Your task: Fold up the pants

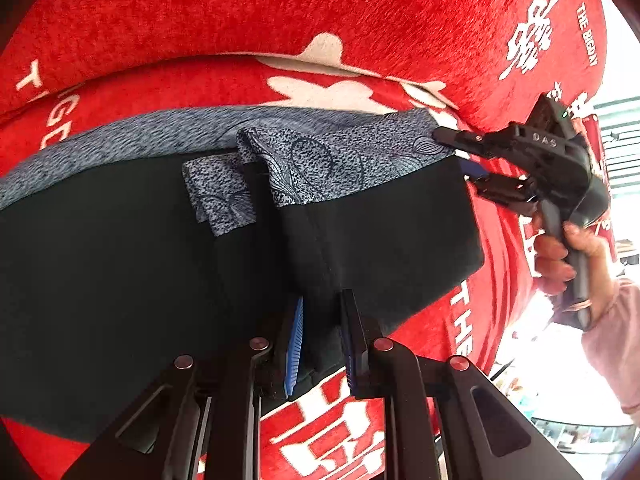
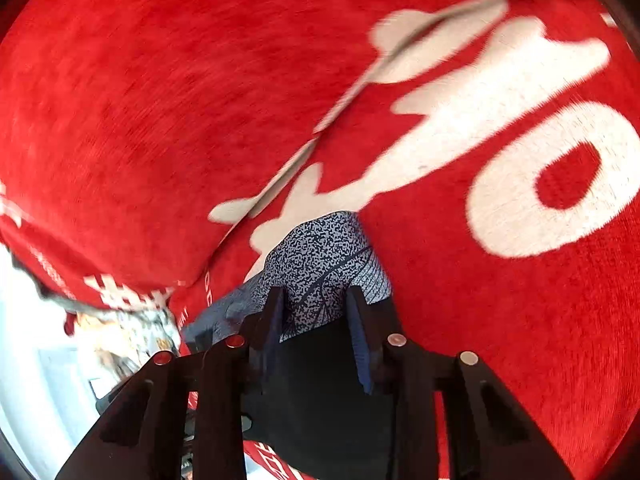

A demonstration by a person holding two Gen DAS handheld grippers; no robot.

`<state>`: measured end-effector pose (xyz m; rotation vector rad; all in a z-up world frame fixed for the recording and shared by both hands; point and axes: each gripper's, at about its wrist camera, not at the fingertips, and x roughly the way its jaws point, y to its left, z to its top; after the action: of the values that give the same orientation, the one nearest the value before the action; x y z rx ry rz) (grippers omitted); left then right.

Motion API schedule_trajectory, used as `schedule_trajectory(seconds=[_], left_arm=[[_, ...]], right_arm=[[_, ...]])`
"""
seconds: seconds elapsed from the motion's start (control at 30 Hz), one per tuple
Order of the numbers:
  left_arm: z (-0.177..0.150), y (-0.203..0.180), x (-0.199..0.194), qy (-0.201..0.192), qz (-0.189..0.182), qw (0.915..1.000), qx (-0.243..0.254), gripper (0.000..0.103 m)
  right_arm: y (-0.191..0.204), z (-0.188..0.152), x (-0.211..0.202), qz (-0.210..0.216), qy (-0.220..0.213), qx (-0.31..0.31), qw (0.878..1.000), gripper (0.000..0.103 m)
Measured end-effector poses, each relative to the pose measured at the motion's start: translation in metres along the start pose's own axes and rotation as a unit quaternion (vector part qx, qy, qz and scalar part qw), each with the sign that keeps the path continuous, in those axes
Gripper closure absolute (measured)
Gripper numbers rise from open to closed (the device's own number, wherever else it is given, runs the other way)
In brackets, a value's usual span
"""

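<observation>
The red cover (image 1: 360, 8), printed with white lettering, carries everything; a seam runs across it behind the garment. What it drapes cannot be told.

The pants (image 1: 120, 260) lie flat on the cover, mostly black, with a grey patterned waistband (image 1: 320, 160). The long axis runs left to right across the left wrist view, the waistband along the far edge. Near the middle the cloth is bunched into a fold, and the waistband doubles over itself there.

The left claw (image 1: 320, 340) sits at the near edge of the pants, clenched on the black cloth, which passes between its blue pads.

The right claw (image 1: 460, 160) sits at the far right corner of the pants, on the waistband end. In the right wrist view the right claw (image 2: 316, 320) has patterned and black cloth between its fingers; whether the pads press cannot be told.

Judgement: the claws hold opposite edges of the right-hand portion. The coming move turns on carrying that portion leftward along the long axis.
</observation>
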<state>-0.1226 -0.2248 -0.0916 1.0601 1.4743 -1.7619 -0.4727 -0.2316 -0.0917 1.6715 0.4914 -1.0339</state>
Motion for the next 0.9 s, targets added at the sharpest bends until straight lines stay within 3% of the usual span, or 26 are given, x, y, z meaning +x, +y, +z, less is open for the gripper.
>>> schedule_trajectory(seconds=[0.07, 0.13, 0.17, 0.2, 0.27, 0.3, 0.33, 0.37, 0.4, 0.43, 0.5, 0.6, 0.7, 0.77, 0.9], left_arm=[[-0.004, 0.003, 0.001, 0.0, 0.015, 0.9999, 0.0, 0.084], [-0.005, 0.004, 0.0, -0.005, 0.034, 0.9994, -0.004, 0.084], [-0.005, 0.005, -0.004, -0.011, 0.042, 0.999, -0.009, 0.084], [-0.005, 0.005, -0.009, -0.02, 0.051, 0.9985, -0.009, 0.083], [-0.005, 0.007, -0.02, -0.034, 0.069, 0.997, -0.009, 0.083], [-0.006, 0.01, -0.024, -0.039, 0.071, 0.9966, -0.012, 0.083], [-0.006, 0.013, -0.027, -0.041, 0.074, 0.9963, -0.014, 0.074], [-0.008, 0.018, -0.031, -0.045, 0.083, 0.9954, -0.018, 0.066], [-0.009, 0.021, -0.034, -0.053, 0.091, 0.9942, -0.021, 0.049], [-0.011, 0.024, -0.037, -0.061, 0.099, 0.993, -0.023, 0.047], [-0.013, 0.031, -0.039, -0.059, 0.114, 0.9913, -0.031, 0.047], [-0.019, 0.043, -0.042, -0.051, 0.144, 0.987, -0.048, 0.047], [-0.029, 0.056, -0.049, -0.049, 0.18, 0.9808, -0.057, 0.047], [-0.036, 0.066, -0.055, -0.05, 0.185, 0.9793, -0.065, 0.047], [-0.053, 0.088, -0.064, -0.04, 0.196, 0.9756, -0.091, 0.047]], right_arm=[[0.008, -0.003, 0.001, -0.035, 0.002, -0.018, 0.999, 0.069], [0.02, -0.001, 0.012, -0.14, -0.005, -0.075, 0.987, 0.051], [0.029, -0.002, 0.025, -0.209, -0.002, -0.117, 0.971, 0.031], [0.034, -0.003, 0.035, -0.244, 0.004, -0.142, 0.959, 0.028], [0.047, -0.008, 0.039, -0.247, 0.002, -0.154, 0.957, 0.029], [0.055, -0.012, 0.036, -0.256, -0.008, -0.16, 0.953, 0.035], [0.065, -0.019, 0.03, -0.268, -0.024, -0.172, 0.948, 0.037], [0.077, -0.027, 0.023, -0.273, -0.041, -0.192, 0.942, 0.041], [0.095, -0.04, 0.015, -0.267, -0.06, -0.223, 0.936, 0.048], [0.108, -0.05, 0.01, -0.25, -0.068, -0.247, 0.934, 0.054], [0.13, -0.066, 0.018, -0.209, -0.045, -0.276, 0.937, 0.069], [0.141, -0.079, 0.061, -0.176, 0.009, -0.272, 0.946, 0.073], [0.129, -0.084, 0.112, -0.135, 0.06, -0.201, 0.968, 0.073], [0.137, -0.096, 0.118, -0.146, 0.036, -0.211, 0.966, 0.07], [0.152, -0.132, 0.118, -0.157, 0.064, -0.257, 0.951, 0.07]])
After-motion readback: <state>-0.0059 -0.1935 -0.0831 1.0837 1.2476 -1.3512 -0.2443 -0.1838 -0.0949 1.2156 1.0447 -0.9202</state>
